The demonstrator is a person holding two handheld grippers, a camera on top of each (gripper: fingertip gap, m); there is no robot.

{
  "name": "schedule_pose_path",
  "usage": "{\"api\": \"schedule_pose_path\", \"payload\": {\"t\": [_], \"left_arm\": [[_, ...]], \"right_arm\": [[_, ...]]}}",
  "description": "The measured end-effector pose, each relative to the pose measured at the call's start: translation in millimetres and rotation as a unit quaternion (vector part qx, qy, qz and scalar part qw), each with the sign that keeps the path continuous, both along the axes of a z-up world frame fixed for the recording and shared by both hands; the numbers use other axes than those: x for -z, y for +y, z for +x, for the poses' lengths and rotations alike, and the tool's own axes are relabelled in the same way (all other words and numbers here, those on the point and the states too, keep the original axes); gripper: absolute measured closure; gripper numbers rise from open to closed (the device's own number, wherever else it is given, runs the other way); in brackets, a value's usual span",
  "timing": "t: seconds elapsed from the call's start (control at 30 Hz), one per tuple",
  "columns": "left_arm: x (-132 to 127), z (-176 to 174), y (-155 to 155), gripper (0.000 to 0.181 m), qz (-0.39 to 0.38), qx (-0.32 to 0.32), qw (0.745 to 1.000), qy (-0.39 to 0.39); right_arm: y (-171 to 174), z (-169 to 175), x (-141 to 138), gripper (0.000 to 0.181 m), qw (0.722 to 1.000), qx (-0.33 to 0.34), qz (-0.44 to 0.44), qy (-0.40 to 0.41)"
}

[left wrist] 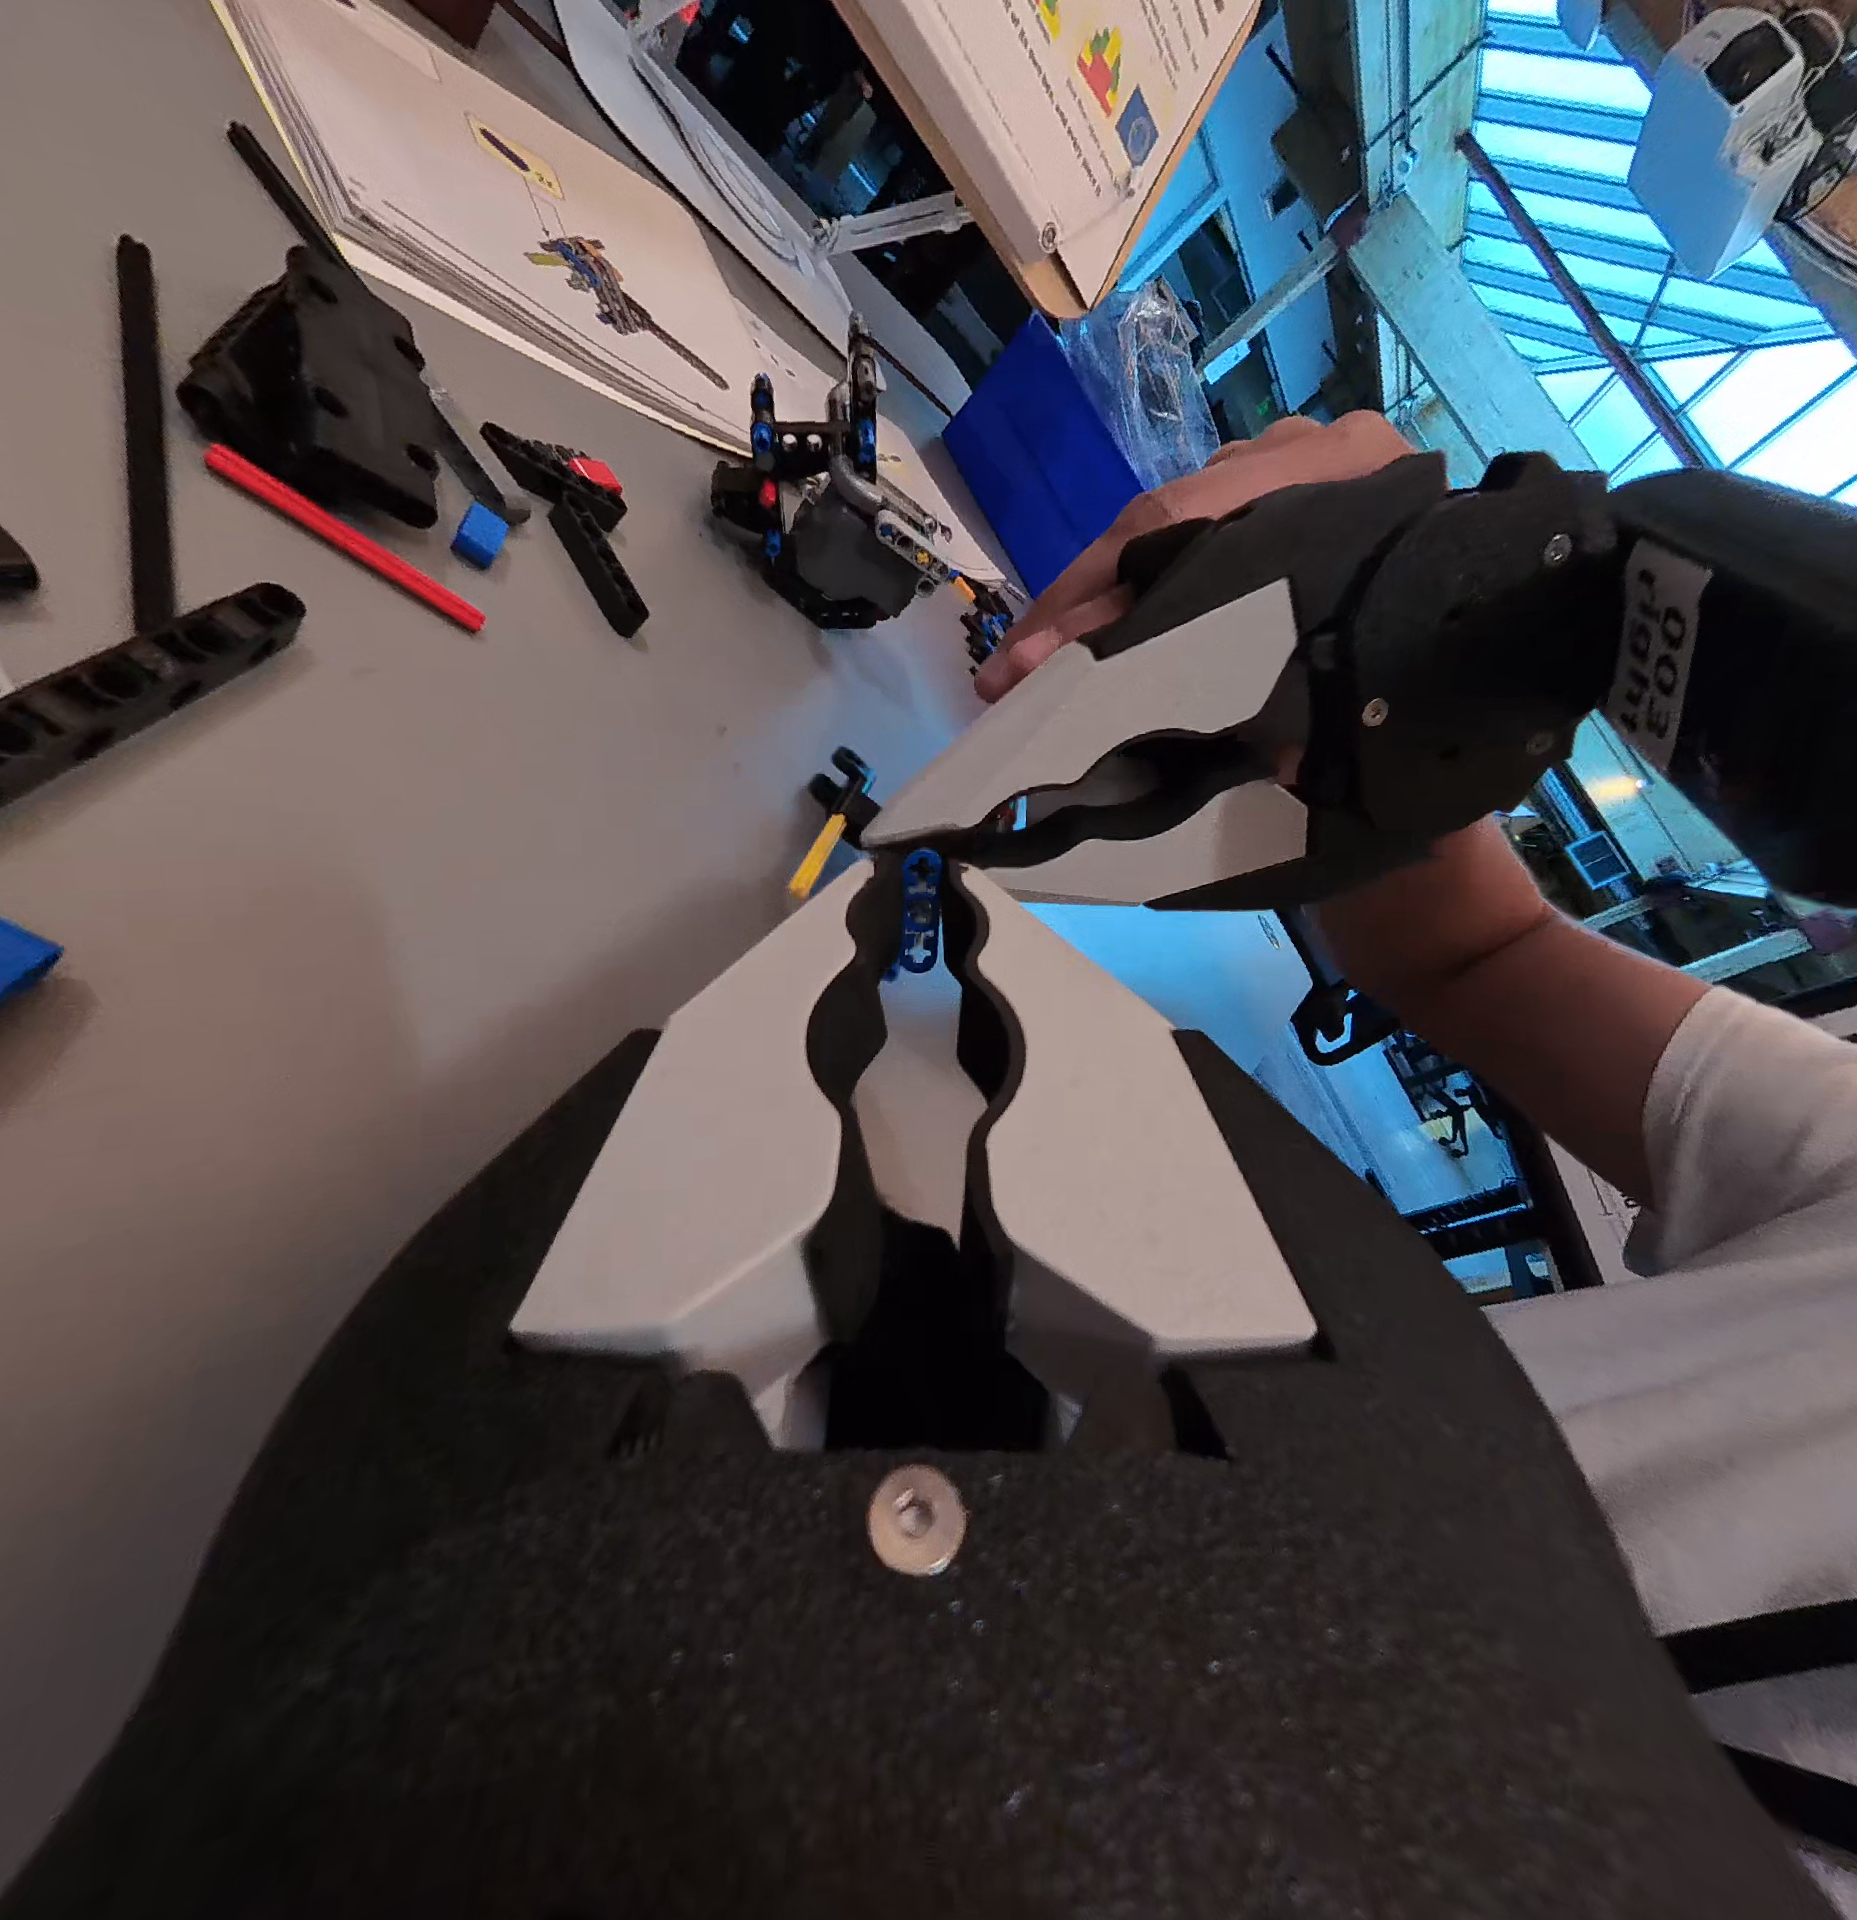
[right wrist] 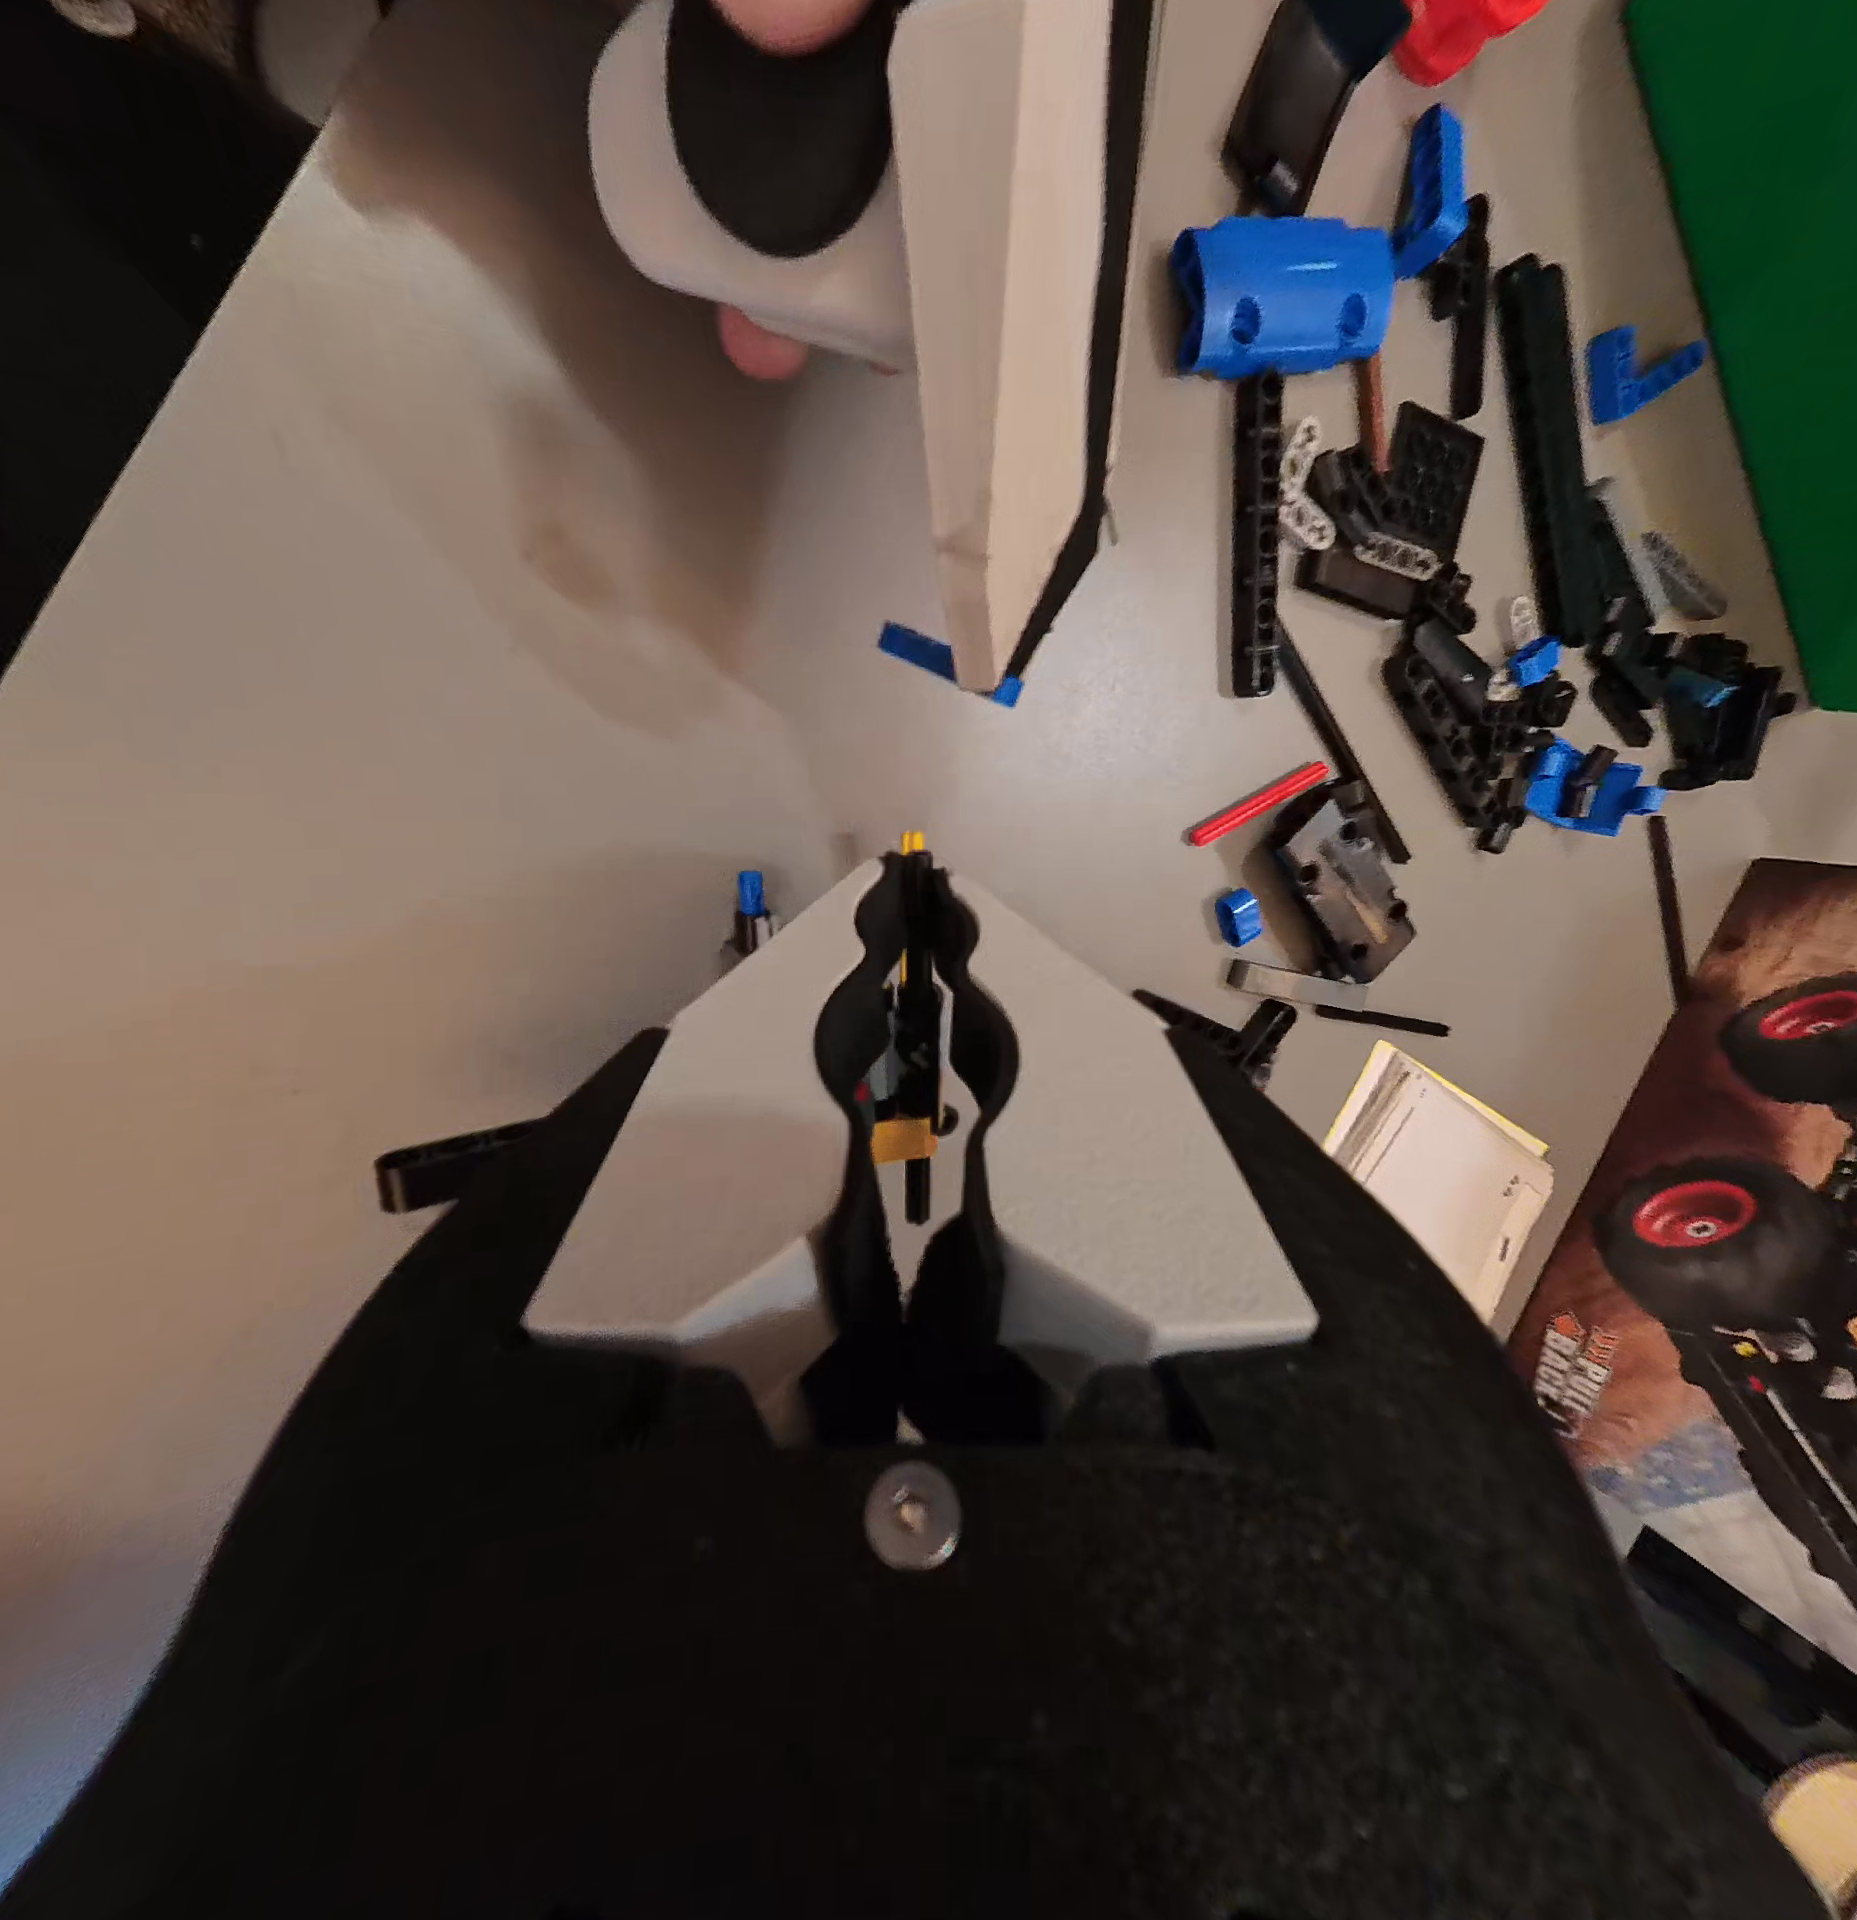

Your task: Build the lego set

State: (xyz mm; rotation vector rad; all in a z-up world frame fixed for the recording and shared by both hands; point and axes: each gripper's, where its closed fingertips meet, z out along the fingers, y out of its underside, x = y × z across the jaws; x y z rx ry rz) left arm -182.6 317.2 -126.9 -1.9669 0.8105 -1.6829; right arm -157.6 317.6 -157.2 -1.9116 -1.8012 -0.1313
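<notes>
Blue plastic, a short flat lego link with a row of small holes, sits pinched at the very tips of the left gripper, whose grey wedge fingers are drawn in on it from both sides, its long axis running straight out along them. Meeting it from the side comes the right gripper, its fingers closed on a slim black lego pin assembly with a yellow end; in that gripper's own view the piece lies lengthwise in the wavy slot between the pads, the yellow tip poking just past the fingertips. Everything the next move needs hangs on this crossing: seen from the left wrist, the right gripper's tips arrive nearly at right angles to the blue link and just beside its outer end, so the pin looks set to go through one of the link's holes. Whether tip and hole already touch I cannot tell. Both tools are equally close to the joint, held above the grey tabletop. Farther out from the blue link, toward the open instruction booklet, stands the partly built black and grey model, and a thin red axle rod lies among loose black beams.
</notes>
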Motion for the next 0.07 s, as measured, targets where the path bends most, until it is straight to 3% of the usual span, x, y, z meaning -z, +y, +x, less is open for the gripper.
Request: {"api": "schedule_pose_path", "payload": {"t": [0.03,0.07], "left_arm": [[-1.9,1.8,-1.2,0.176,0.0,0.003,1.0,-0.004],[-6.3,4.0,-2.6,0.176,0.001,0.006,1.0,-0.016]], "right_arm": [[1.3,-0.7,-3.7,0.178,1.0,0.003,0.008,0.015],[2.8,-1.1,-8.1,0.179,0.999,0.013,0.018,0.036]]}}
